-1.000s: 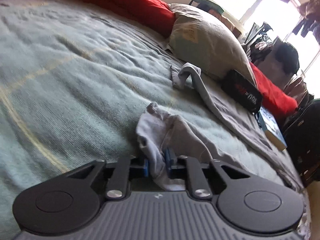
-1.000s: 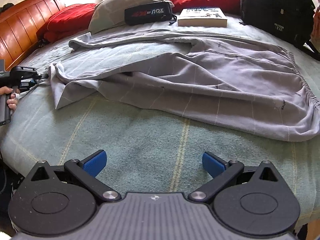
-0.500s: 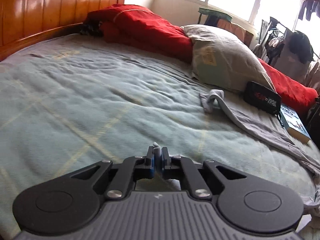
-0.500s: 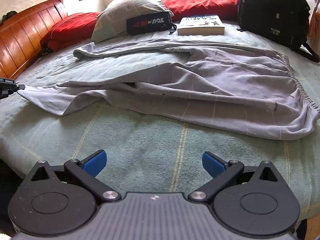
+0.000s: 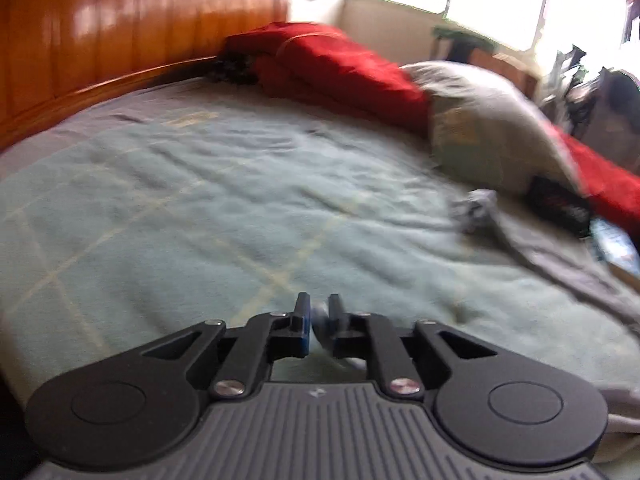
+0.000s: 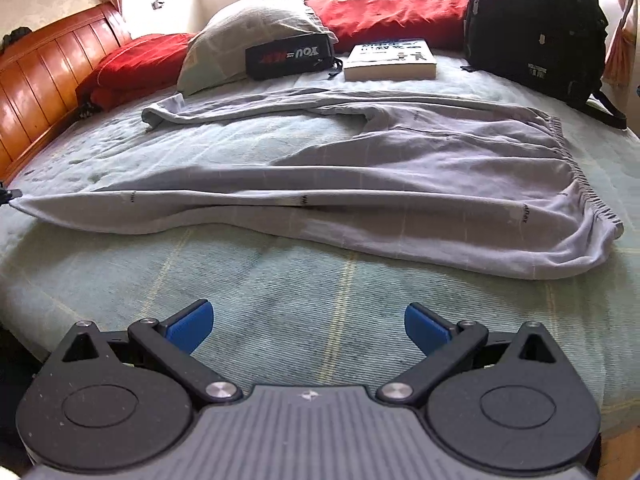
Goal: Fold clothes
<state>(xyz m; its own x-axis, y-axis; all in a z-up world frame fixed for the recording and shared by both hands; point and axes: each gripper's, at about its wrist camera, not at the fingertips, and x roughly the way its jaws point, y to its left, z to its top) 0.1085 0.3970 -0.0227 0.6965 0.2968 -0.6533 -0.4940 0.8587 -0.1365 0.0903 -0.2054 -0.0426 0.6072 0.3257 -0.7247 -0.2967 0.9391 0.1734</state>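
Right wrist view shows the grey trousers (image 6: 400,184) spread across the bed (image 6: 320,300), one leg pulled straight toward the left edge, the other lying behind it near the pillow (image 6: 248,44); no fold is made, so I judge the task barely begun. The left gripper (image 5: 318,320) pinches that leg's hem between narrow jaws; the right gripper (image 6: 306,326) hangs wide and empty above bare blanket.
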